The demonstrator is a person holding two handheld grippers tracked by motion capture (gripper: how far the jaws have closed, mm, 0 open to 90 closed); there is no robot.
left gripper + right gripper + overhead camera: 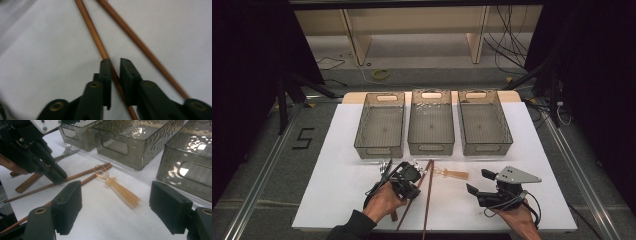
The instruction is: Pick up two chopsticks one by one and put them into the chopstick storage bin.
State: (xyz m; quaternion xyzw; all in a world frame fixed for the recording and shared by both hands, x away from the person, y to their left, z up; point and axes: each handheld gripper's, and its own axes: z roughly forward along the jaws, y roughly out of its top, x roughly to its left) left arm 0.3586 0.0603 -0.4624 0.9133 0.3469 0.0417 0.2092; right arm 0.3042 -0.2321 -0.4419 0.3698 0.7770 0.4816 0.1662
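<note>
In the lower middle of the high view, the left hand-held gripper (pixel 416 186) is down on the white bench (pixel 337 190), its tips at a pair of long wooden chopsticks (pixel 428 192) that run from the frame's bottom edge up towards the middle bin. The left gripper view shows its jaws narrowly parted, one on each side of the nearer chopstick (pixel 93 31); whether they actually press on the stick cannot be told. The second chopstick (pixel 140 42) lies apart, crossing the upper right of that view.

The right hand-held gripper (pixel 479 184) sits at the lower right of the high view, jaws wide apart and holding nothing. In the right gripper view, between those jaws and farther off, lies an amber plastic utensil (pixel 117 188) with a clear looped head touching the chopstick ends. A metal fork (pixel 63 152) lies at the upper left there, just in front of the bins.

Three smoky translucent bins (pixel 431 146) stand side by side across the middle of the high view, beyond all the utensils.
</note>
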